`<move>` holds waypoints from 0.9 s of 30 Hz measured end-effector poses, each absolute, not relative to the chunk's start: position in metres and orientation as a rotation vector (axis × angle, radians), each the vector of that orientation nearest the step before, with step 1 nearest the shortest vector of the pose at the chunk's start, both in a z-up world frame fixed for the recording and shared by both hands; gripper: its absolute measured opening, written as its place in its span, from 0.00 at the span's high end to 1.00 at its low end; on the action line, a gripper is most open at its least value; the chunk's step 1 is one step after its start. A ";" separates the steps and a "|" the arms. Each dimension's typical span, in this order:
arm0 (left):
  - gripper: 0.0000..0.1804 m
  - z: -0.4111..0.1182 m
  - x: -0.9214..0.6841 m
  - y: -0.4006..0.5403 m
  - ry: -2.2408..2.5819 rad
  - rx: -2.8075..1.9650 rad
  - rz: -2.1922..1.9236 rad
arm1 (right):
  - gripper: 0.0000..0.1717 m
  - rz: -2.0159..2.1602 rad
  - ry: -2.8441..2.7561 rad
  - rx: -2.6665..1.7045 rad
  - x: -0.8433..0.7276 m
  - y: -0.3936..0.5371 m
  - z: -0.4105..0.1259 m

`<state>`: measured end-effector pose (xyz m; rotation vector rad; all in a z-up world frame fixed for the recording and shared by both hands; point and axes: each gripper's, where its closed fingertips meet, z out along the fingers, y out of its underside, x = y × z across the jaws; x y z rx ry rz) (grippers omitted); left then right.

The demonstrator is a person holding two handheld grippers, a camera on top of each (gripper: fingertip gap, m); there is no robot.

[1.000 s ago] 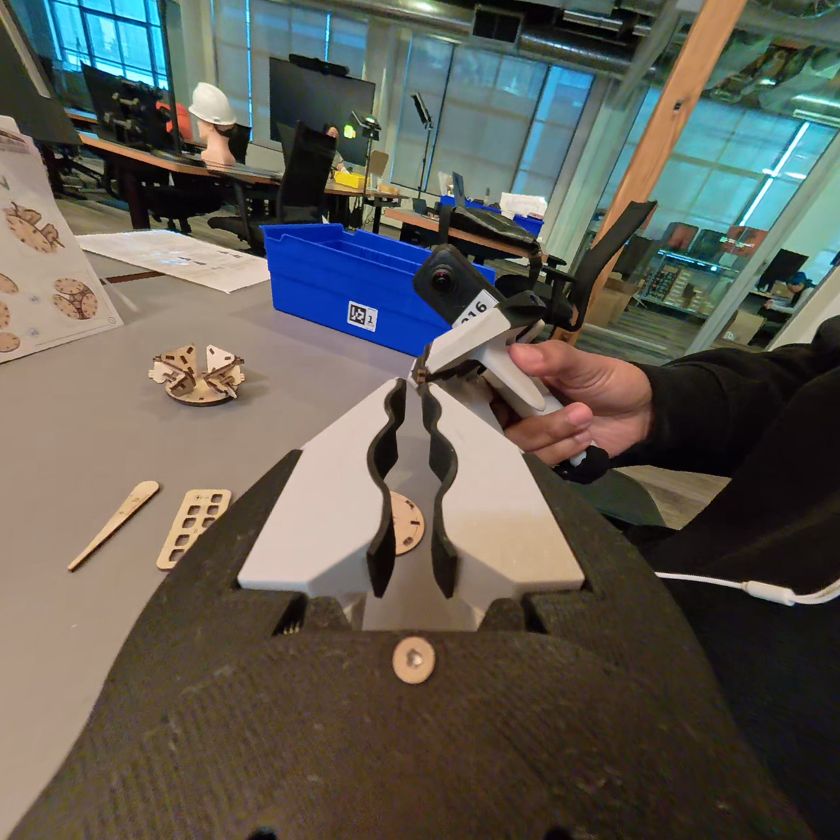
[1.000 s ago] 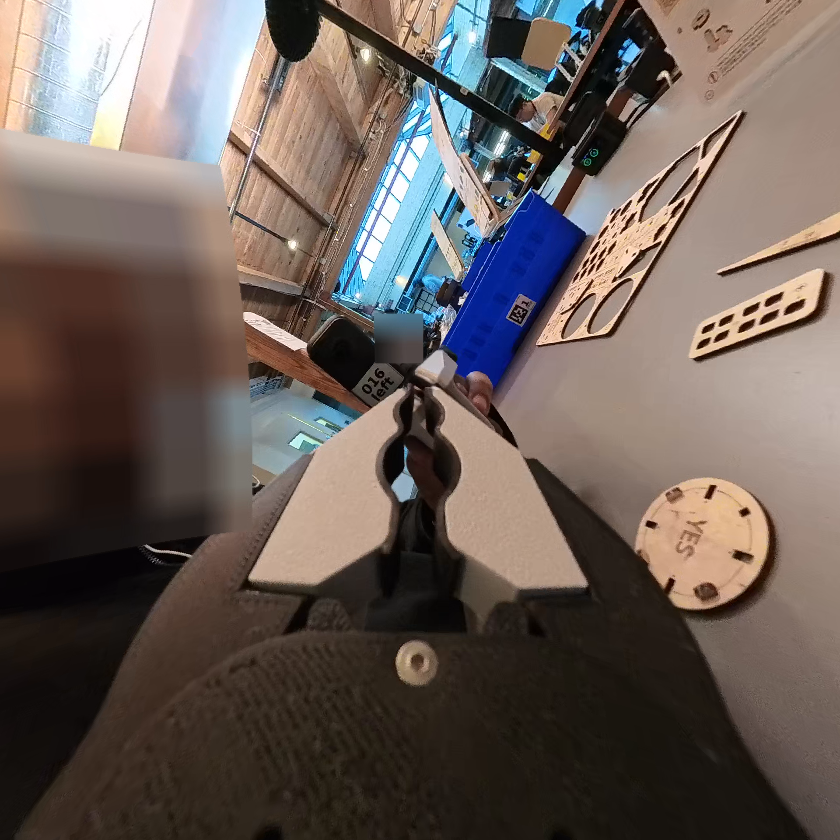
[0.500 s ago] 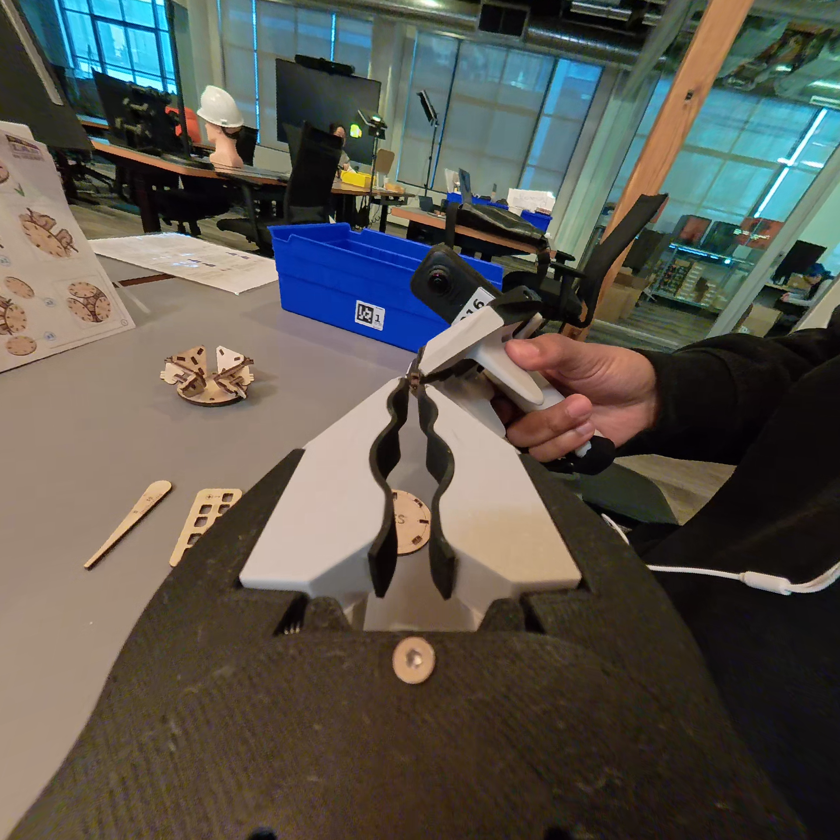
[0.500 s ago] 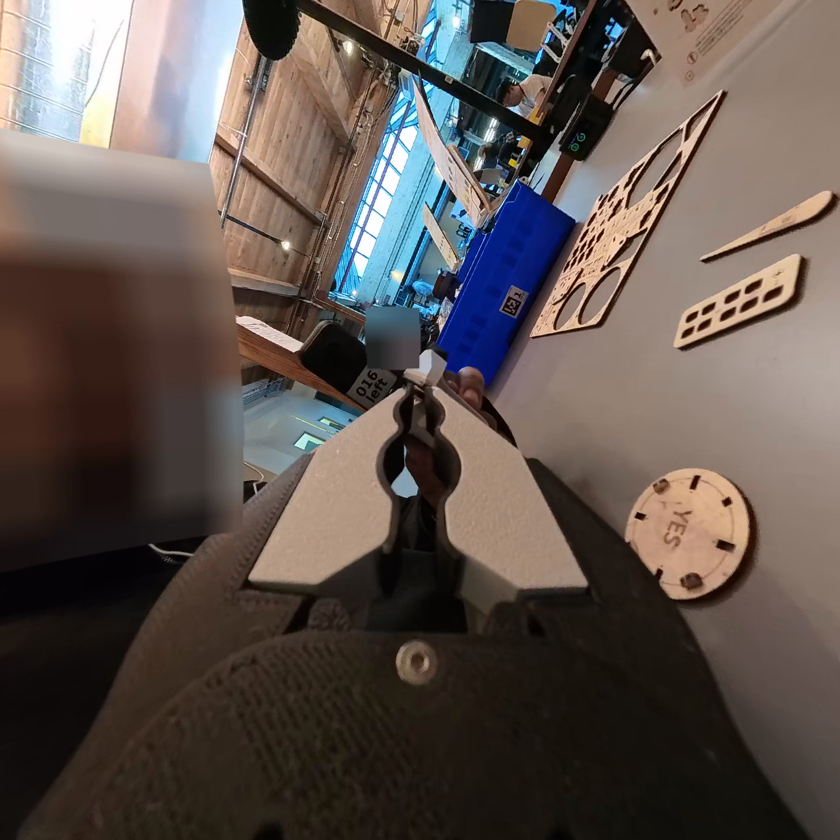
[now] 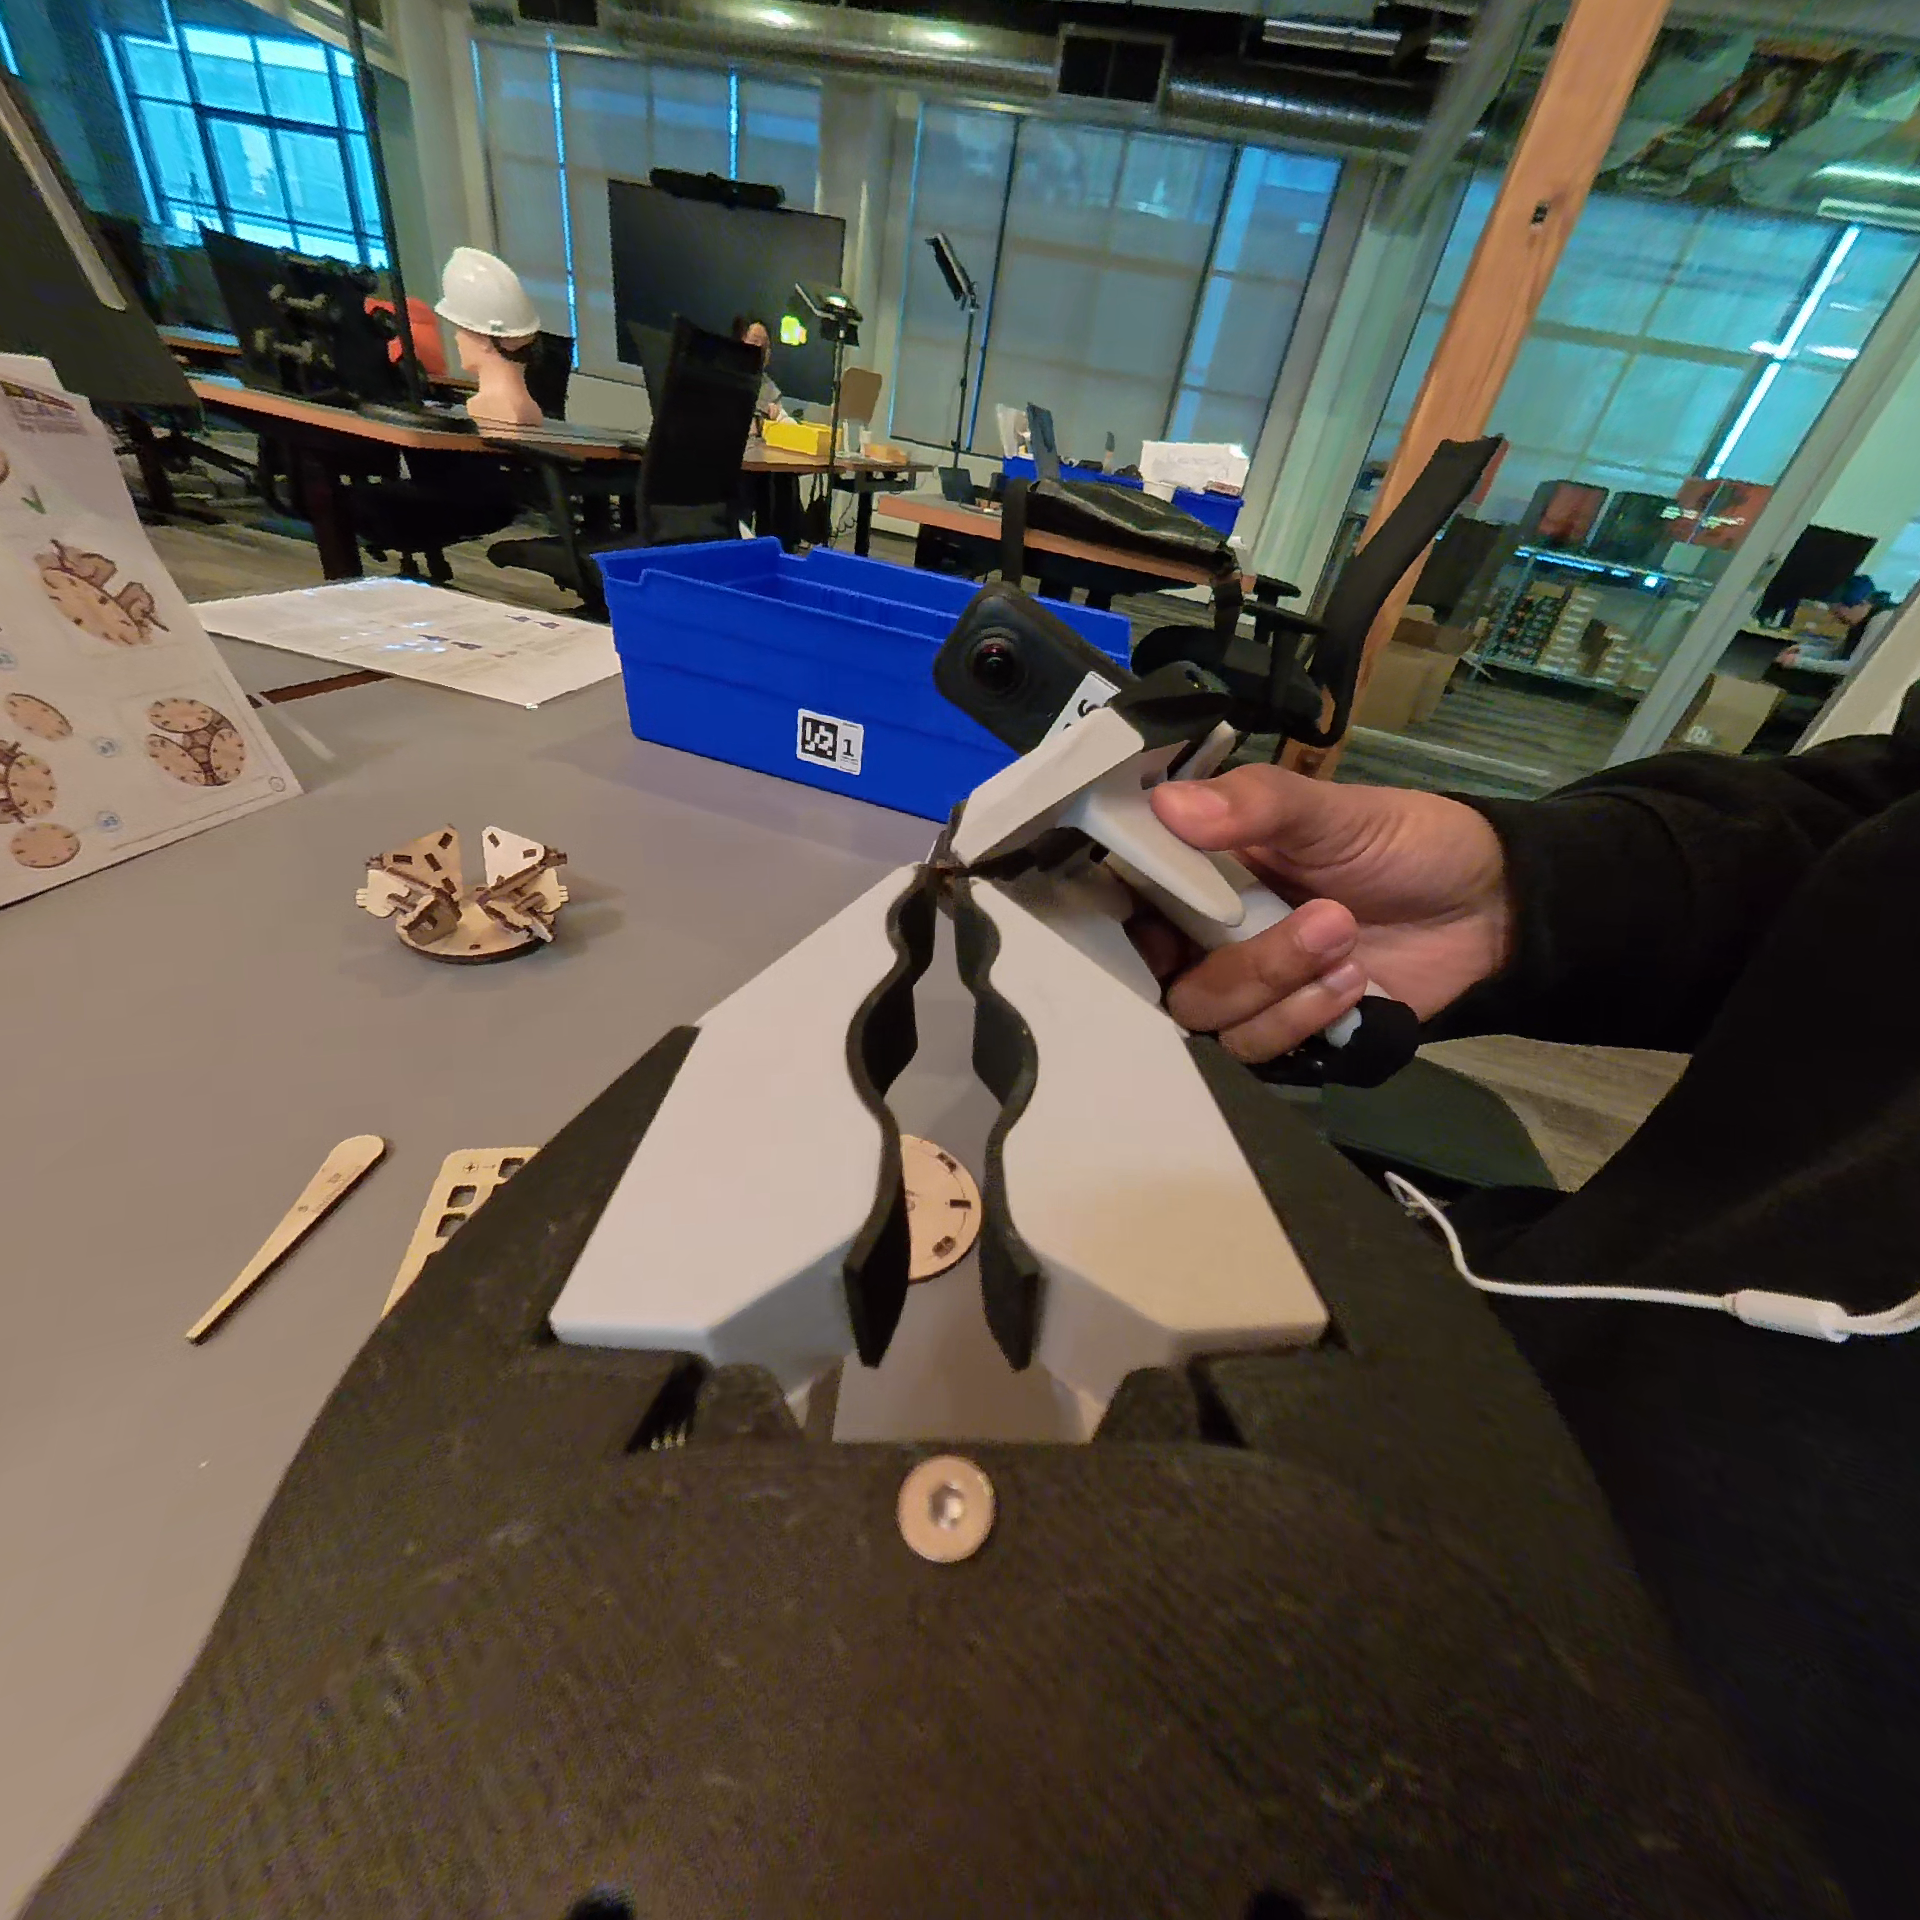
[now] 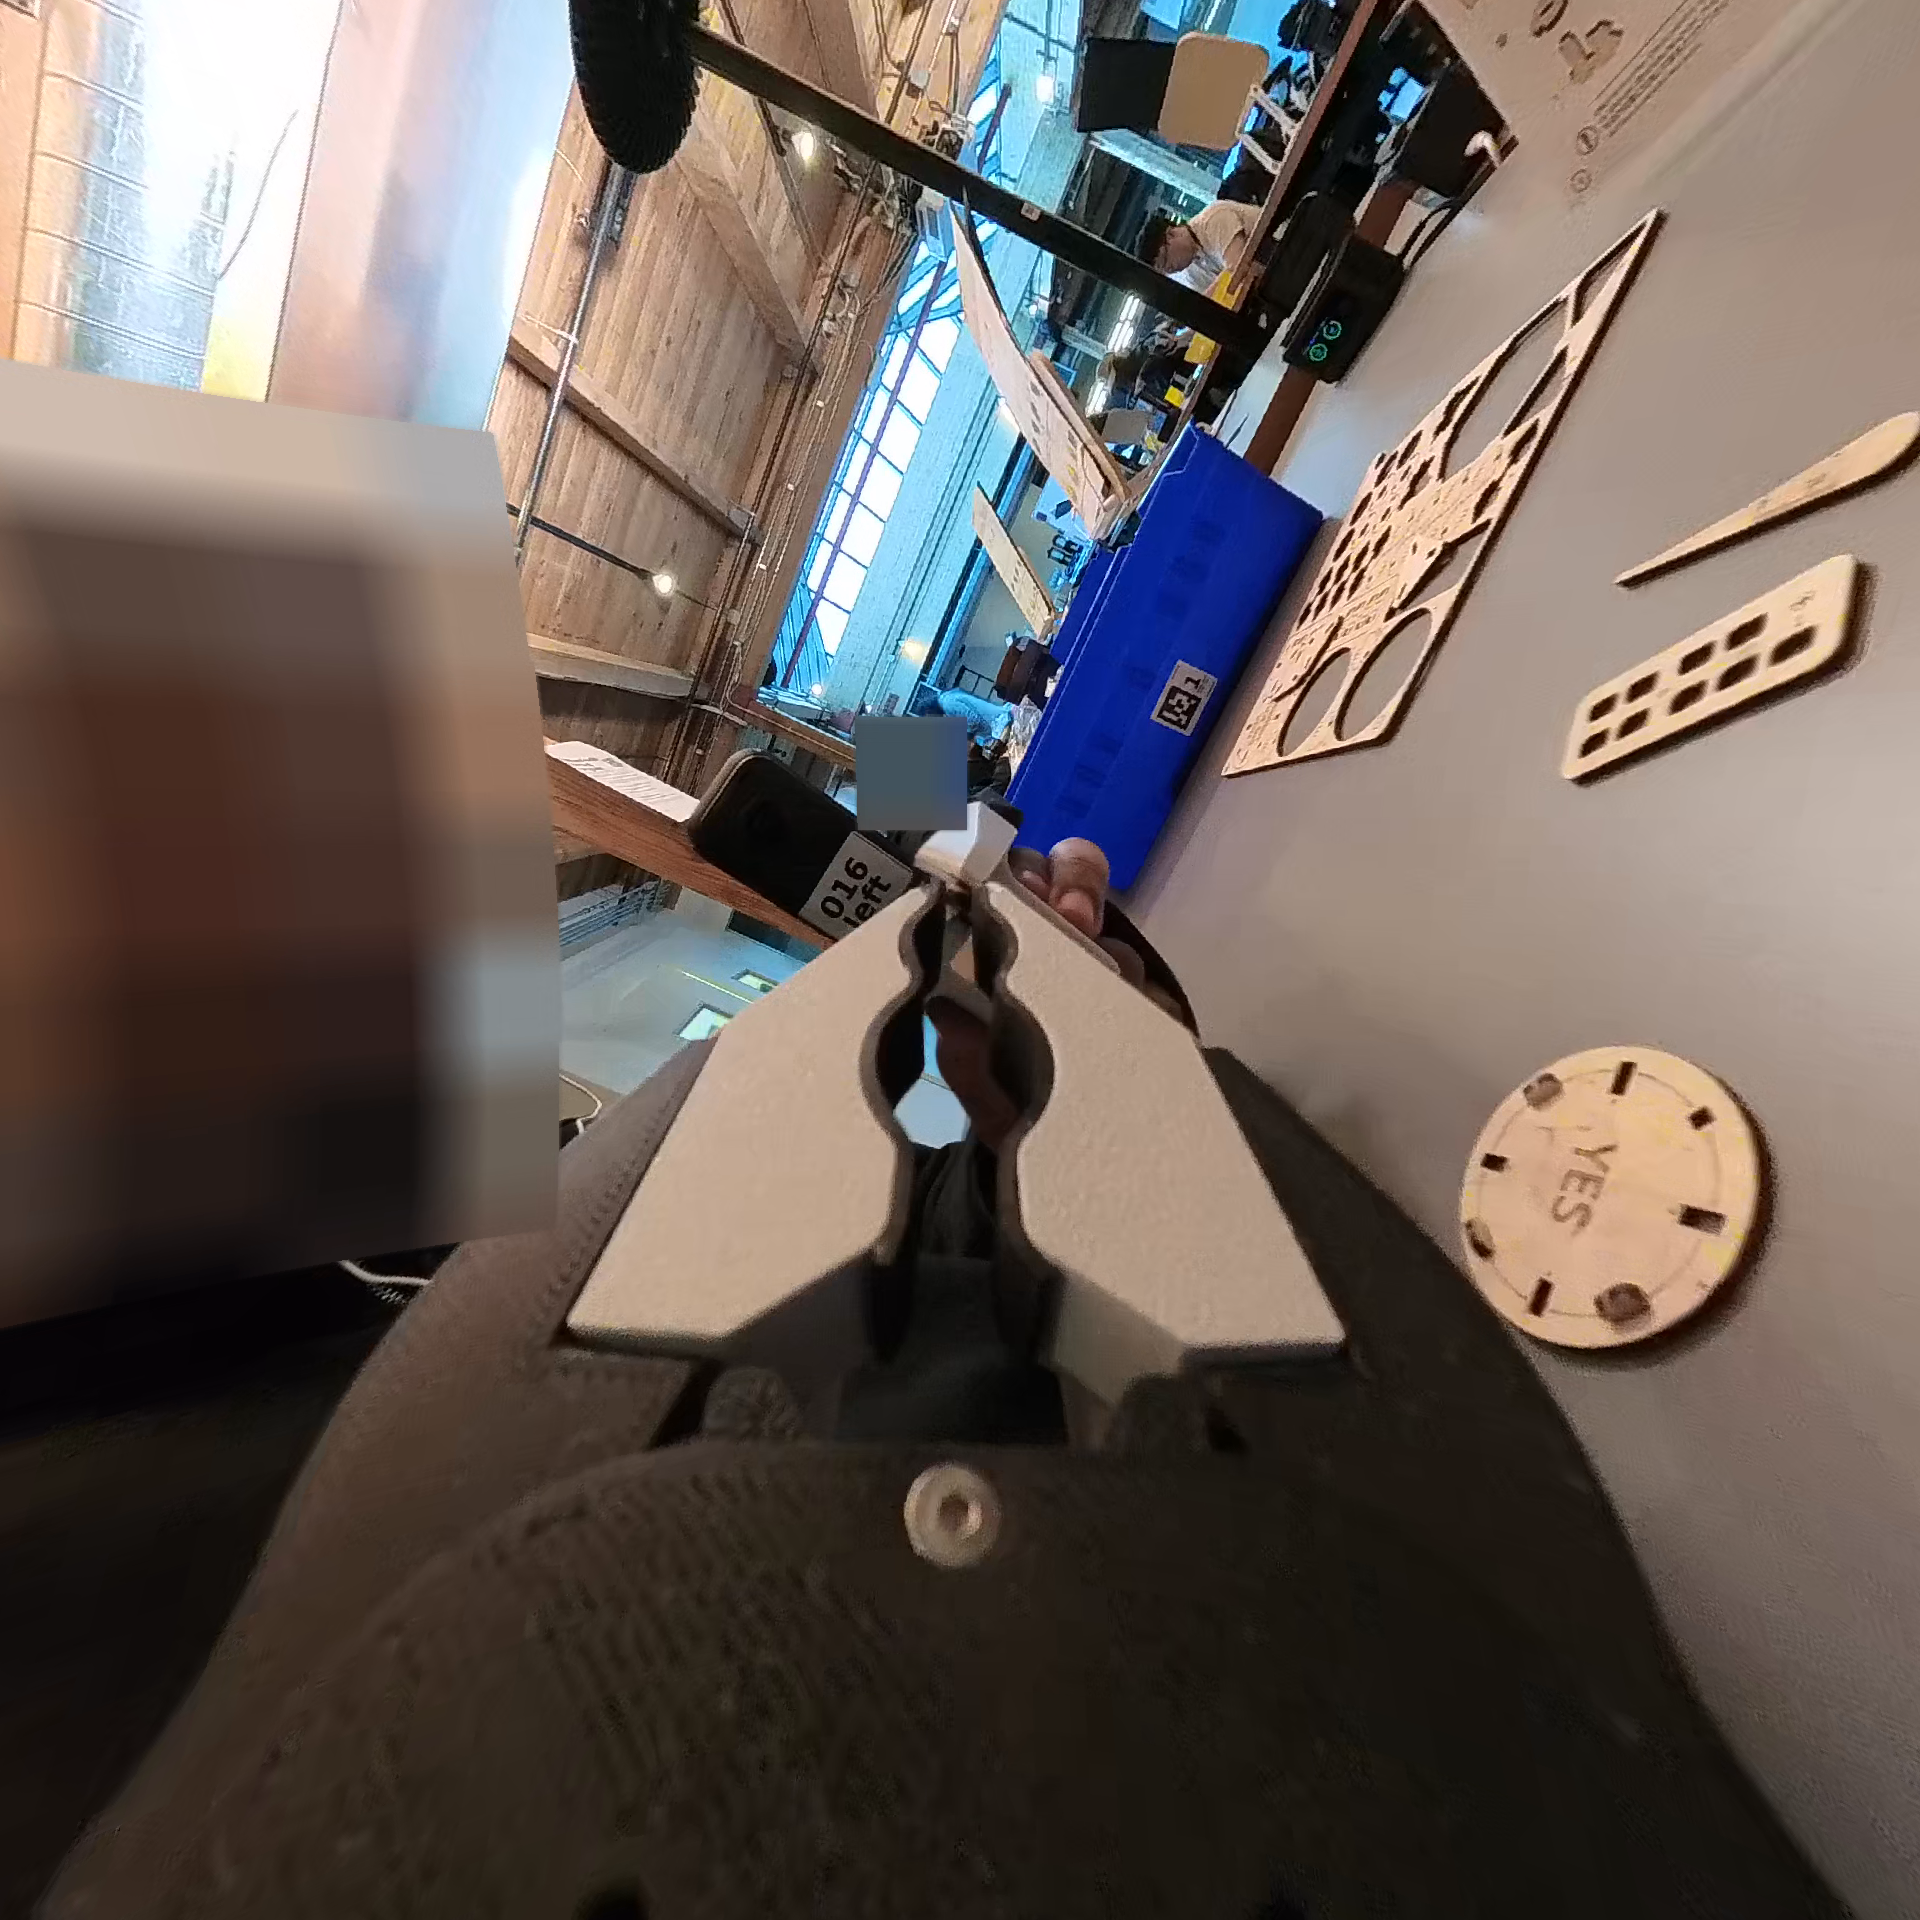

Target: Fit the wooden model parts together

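Left gripper [image 5: 943, 871] and right gripper [image 6: 951, 902] still closed, tips meeting above table [image 5: 208, 1039], round wooden disc [image 6: 1610, 1195] unmoved.

I can't give any wording. Writing stands on a white code tag [image 5: 829, 740] on the blue bin [image 5: 727, 665], a white label [image 6: 854, 888] on the black camera [image 6: 769, 831], the round wooden disc [image 6: 1612, 1195], and two printed sheets [image 5: 94, 644] [image 5: 416, 639] on the desk [image 5: 208, 1039].

Two hand-held tongs meet tip to tip above the desk. The left tongs [image 5: 943, 871] are closed, as are the right tongs [image 6: 958, 896]. A hand [image 5: 1340, 904] in a black sleeve grips the right handle
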<state>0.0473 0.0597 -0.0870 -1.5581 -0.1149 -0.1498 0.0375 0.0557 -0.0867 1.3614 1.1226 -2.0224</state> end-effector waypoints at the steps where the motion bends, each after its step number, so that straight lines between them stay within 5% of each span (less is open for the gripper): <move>1: 1.00 -0.087 0.048 0.059 -0.116 -1.554 -0.157 | 0.98 -2.021 1.117 1.359 0.038 0.055 -0.086; 12: 1.00 -0.084 0.049 0.056 -0.128 -1.529 -0.261 | 0.91 -2.024 1.331 1.404 0.041 0.060 -0.087; 21: 1.00 -0.096 0.068 0.065 -0.060 -1.598 -0.389 | 0.90 -1.655 2.753 0.784 0.075 0.066 -0.102; 27: 1.00 -0.103 0.079 0.069 0.005 -1.648 -0.380 | 0.94 -1.434 2.927 0.561 0.076 0.065 -0.108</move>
